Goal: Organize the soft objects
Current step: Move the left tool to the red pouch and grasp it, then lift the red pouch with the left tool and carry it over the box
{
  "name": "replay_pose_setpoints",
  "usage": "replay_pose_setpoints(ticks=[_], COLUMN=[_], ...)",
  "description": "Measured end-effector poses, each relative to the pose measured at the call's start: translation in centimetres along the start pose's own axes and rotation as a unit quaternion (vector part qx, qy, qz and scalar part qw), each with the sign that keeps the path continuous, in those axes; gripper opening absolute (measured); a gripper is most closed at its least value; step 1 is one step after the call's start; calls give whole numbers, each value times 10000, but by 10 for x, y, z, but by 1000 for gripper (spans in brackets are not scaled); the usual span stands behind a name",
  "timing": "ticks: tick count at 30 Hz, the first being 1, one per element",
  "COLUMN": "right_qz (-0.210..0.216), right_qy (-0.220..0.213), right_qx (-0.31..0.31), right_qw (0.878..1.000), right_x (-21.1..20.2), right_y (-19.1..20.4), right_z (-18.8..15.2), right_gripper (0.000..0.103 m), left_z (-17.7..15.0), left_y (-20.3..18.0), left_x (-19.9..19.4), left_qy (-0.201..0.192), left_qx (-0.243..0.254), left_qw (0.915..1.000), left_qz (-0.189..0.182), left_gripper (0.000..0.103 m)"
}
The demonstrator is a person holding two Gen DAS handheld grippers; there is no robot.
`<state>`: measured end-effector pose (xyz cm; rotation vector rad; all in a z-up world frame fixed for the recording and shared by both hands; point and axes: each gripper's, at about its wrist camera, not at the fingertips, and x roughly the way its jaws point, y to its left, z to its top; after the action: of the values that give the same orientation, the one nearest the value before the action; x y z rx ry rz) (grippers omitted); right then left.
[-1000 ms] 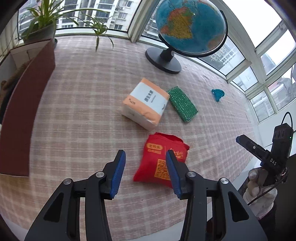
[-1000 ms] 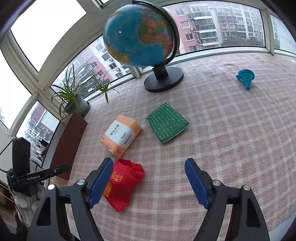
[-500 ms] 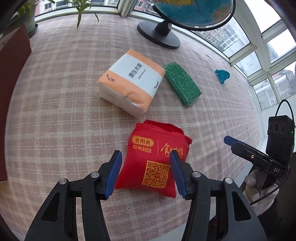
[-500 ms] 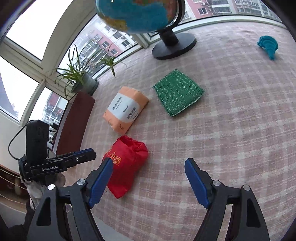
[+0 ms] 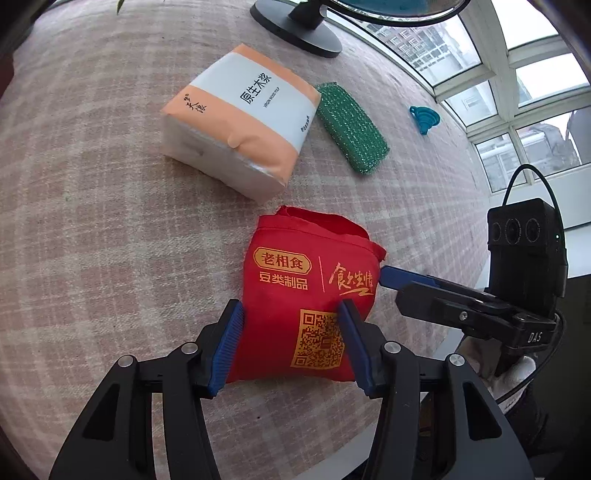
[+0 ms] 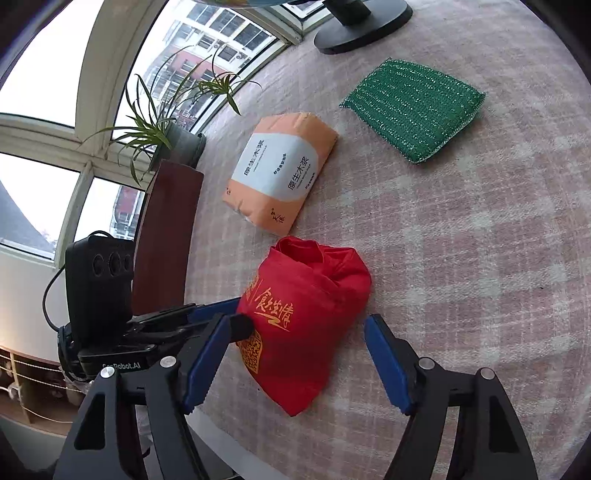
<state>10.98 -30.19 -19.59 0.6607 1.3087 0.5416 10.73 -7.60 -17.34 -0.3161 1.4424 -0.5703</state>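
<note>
A folded red cloth bag (image 5: 306, 295) with yellow print lies near the table's front edge. My left gripper (image 5: 290, 347) is open, its blue jaws astride the bag's near end. My right gripper (image 6: 295, 365) is open wide around the same bag (image 6: 303, 325) from the other side; its fingertip (image 5: 399, 277) shows beside the bag in the left wrist view. An orange and white tissue pack (image 5: 240, 122) lies just beyond the bag, also in the right wrist view (image 6: 280, 173). A green scouring pad (image 5: 351, 127) lies beside it, and shows in the right wrist view (image 6: 413, 109).
The table has a pink checked cloth (image 5: 92, 221). A globe's black base (image 5: 295, 27) stands at the back. A small blue funnel (image 5: 424, 118) lies far right. A dark brown board (image 6: 166, 236) and a potted plant (image 6: 177, 136) stand at the left edge.
Both grippers have moved down and in toward the red bag. The left jaws now straddle its near end, and the right jaws now bracket it.
</note>
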Motion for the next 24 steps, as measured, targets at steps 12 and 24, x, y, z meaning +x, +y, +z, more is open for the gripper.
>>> replay_pose_setpoints(ticks=[12, 24], right_qz=[-237, -235], right_qy=[119, 34], right_qx=[119, 258], right_qw=[9996, 9994], right_x=[14, 4], right_y=[-2, -13], right_z=[8, 9], right_gripper=[49, 33], left_z=[-3, 0], left_y=[3, -3], left_x=[7, 10], left_qy=[178, 96], left_qx=[55, 90], left_qw=[9994, 9995], left_qz=[-291, -281], left_gripper=[52, 43])
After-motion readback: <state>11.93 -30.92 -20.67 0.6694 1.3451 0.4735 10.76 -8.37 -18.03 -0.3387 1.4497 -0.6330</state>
